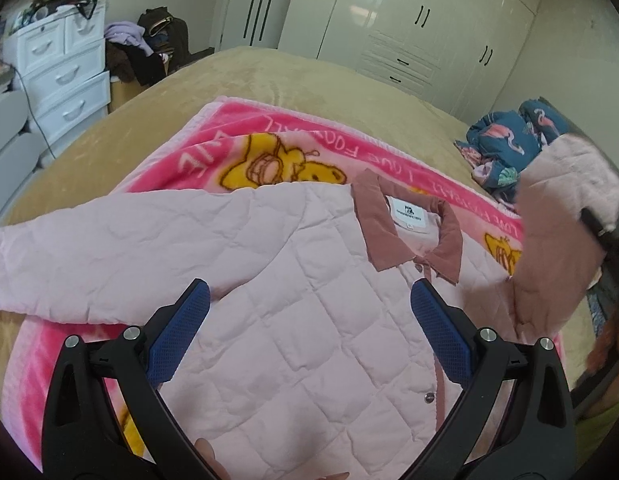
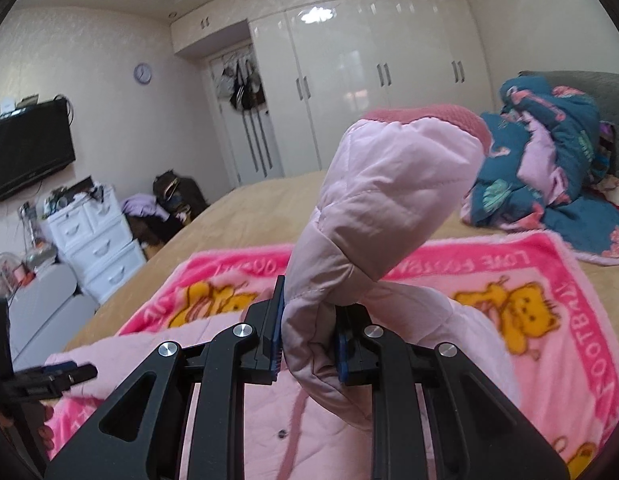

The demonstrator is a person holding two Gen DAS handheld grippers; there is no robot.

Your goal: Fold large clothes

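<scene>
Jacket (image 1: 309, 288): pale pink, diamond-quilt stitching; collar (image 1: 409, 232) dusty rose, white label inside. Sleeve (image 2: 389, 208) same pale pink, cuff deeper pink.
Blanket (image 1: 213, 152): hot pink border w/ white lettering, lighter pink centre, yellow cartoon bears.
Bed cover (image 1: 269, 76): tan/beige, plain.
Bundle (image 2: 549, 160) at far side: dark teal w/ pink flamingo print.
Gripper pads (image 1: 441, 336): blue, dotted texture; frames black.
Wardrobe (image 2: 369, 80): glossy cream. Drawer unit (image 1: 65, 76): white.

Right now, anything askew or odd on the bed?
Nothing damaged. The pink jacket lies flat on the blanket, but one sleeve stands up, pinched in the right gripper. A crumpled blue quilt sits behind.
</scene>
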